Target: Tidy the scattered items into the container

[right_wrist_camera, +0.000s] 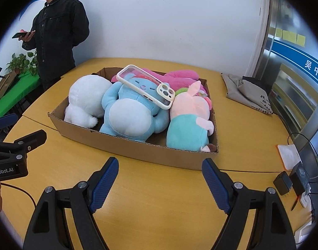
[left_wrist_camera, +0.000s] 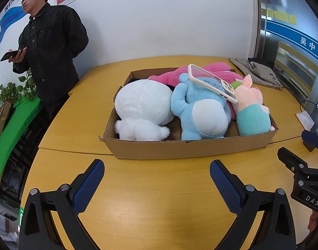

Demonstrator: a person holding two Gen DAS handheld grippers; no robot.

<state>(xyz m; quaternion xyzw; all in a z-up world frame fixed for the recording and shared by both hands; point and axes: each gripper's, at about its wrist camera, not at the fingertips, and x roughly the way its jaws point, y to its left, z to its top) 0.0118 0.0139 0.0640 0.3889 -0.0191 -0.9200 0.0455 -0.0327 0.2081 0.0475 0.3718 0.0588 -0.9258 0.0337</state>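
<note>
Four plush toys fill your cardboard box (left_wrist_camera: 188, 148) in the left wrist view: a white plush (left_wrist_camera: 142, 110) at its left end, a blue plush (left_wrist_camera: 200, 114) in the middle, a pink pig plush in a teal top (left_wrist_camera: 253, 112) at the right end, and a magenta plush (left_wrist_camera: 211, 70) along the back wall. A phone case (left_wrist_camera: 212, 84) lies tilted across the blue plush's face. Your left gripper (left_wrist_camera: 157, 184) hovers released over the bare yellow table (left_wrist_camera: 159, 208) just in front of the box's near wall — nothing sits between its fingers. A bystander in a dark jacket (left_wrist_camera: 50, 50) stands past the table's far left corner, and a grey cloth bag (left_wrist_camera: 261, 73) lies near the far right corner. In the right wrist view, your right gripper (right_wrist_camera: 160, 184) is likewise spread wide and empty, just short of the box's near right corner, with chargers (right_wrist_camera: 288, 179) at the table's right edge.
</note>
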